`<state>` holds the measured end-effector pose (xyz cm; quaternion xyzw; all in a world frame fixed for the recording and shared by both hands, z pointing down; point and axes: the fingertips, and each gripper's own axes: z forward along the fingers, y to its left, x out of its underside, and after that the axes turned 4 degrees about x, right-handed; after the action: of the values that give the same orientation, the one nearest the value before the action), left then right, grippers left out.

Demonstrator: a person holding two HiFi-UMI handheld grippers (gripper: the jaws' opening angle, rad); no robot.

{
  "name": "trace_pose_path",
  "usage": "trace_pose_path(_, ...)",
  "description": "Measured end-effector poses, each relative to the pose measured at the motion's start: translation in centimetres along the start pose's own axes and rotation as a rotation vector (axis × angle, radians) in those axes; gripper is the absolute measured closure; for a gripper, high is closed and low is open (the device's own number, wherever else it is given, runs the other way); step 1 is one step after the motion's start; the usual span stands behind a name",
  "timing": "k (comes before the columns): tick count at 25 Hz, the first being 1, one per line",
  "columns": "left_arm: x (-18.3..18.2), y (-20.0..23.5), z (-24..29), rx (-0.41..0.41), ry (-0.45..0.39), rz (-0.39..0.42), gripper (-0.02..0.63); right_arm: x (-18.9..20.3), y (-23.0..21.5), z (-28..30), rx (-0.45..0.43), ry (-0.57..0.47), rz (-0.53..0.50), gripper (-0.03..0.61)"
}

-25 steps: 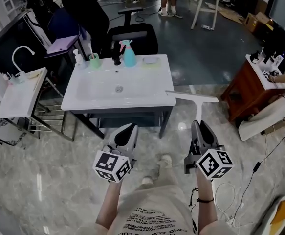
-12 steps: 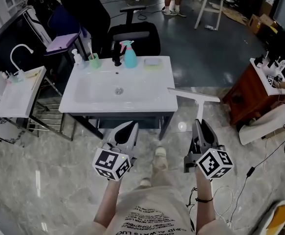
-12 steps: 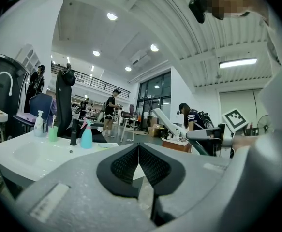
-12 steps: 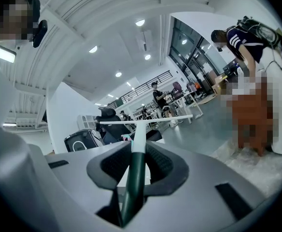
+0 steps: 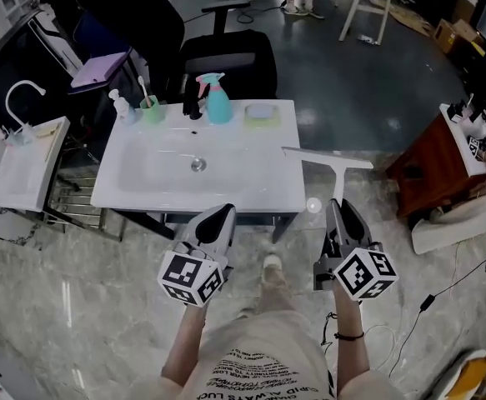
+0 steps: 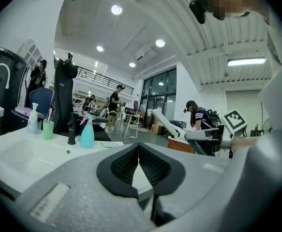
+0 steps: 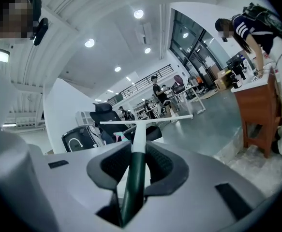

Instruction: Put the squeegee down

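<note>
While on marble floor [image 5: 76, 307], white washbasin [image 5: 255, 186].

Two grippers are in view: the left gripper [image 5: 222, 213] and the right gripper [image 5: 339, 204]. There is one squeegee [image 5: 327, 160]. There are two sinks, a large sink [image 5: 251, 186] and a small sink [image 5: 27, 165]. There is one spray bottle [image 5: 218, 102], one cup [image 5: 151, 110], one pump bottle [image 5: 119, 107] and one office chair [image 5: 226, 61].
</note>
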<state>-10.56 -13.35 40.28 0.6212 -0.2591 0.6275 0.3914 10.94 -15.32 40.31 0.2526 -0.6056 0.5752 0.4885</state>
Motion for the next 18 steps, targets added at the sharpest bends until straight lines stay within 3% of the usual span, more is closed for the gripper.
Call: trace_pose_path(18, -1.0, 5.5, 11.2, -0.064, 0.036, -0.064, 0.591, -1.9, -2.7, 13.7, -0.067, 0.124, -0.013, 0.483)
